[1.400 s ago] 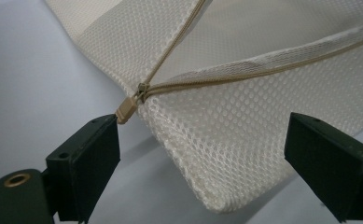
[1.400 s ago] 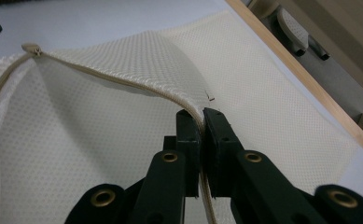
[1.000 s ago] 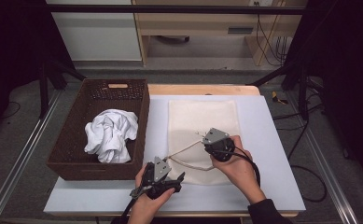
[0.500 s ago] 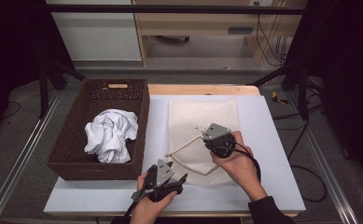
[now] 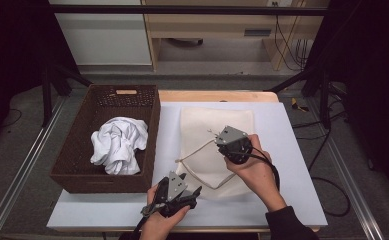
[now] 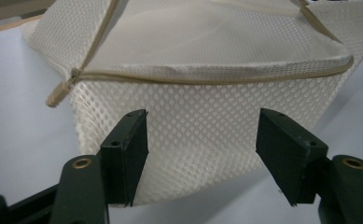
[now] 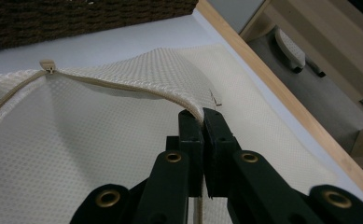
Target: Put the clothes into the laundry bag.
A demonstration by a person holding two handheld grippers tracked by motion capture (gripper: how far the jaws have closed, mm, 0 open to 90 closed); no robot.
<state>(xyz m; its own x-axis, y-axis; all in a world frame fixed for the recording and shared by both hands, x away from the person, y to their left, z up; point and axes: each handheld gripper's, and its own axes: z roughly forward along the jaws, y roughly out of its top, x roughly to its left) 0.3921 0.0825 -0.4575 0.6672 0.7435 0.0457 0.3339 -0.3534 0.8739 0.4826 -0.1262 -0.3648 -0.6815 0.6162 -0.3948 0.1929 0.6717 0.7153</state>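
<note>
Since a second ago your left gripper (image 5: 174, 192) has slid back toward the near table edge and off the bag, while your right gripper (image 5: 232, 145) has drawn the zip edge up and opened the mouth wider. On the white table (image 5: 292, 150) the basket (image 5: 82, 177) sits at your left, close enough for a short carry, with the crumpled white cloth (image 5: 118, 145) inside it, still waiting. Beside it, the mesh bag (image 5: 217, 122) lies flat at its far end, so only the near end lifts. You have the right jaws clamped tight on the upper zip edge (image 7: 188, 103), which holds that lip raised and leaves a hollow beneath it. Your left jaws stand wide apart, gripping nothing, level with the bag's near wall (image 6: 202, 135) and just short of it, probably placed to take the lower lip. The zip pull (image 6: 58, 94) hangs at the opening's end, fully run back.
</note>
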